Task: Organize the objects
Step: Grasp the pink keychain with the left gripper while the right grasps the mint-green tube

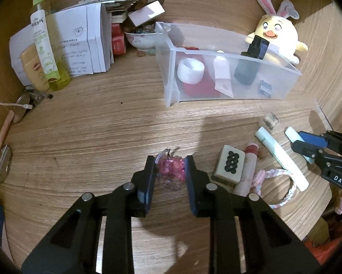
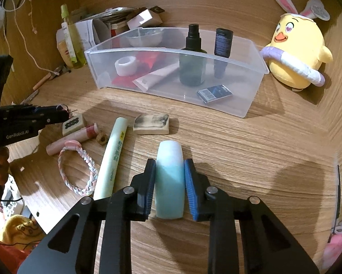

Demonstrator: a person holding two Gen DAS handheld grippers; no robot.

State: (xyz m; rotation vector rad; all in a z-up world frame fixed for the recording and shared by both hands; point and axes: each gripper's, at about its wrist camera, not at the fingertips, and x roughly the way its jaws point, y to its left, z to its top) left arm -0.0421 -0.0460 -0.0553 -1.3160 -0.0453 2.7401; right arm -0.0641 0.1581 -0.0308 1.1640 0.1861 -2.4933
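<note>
My left gripper (image 1: 169, 167) is shut on a pink bead trinket (image 1: 172, 167) low over the wooden desk. My right gripper (image 2: 170, 171) is shut on a pale blue tube (image 2: 169, 178), also seen at the right of the left wrist view (image 1: 293, 134). A clear plastic bin (image 2: 244, 66) stands behind, holding a white roll (image 2: 125, 66), a pink tube (image 2: 157, 76), a dark spray bottle (image 2: 192, 66), a black bottle (image 2: 222, 50) and a small blue box (image 2: 214, 93). It also shows in the left wrist view (image 1: 171, 64).
On the desk lie a mahjong tile (image 2: 72, 123), a pink stick (image 2: 72, 139), a braided bracelet (image 2: 79, 171), a light green tube (image 2: 113, 157) and a worn eraser (image 2: 151, 123). A yellow plush chick (image 2: 298, 52) sits right of the bin. Bottles and papers (image 1: 79, 45) crowd the far left.
</note>
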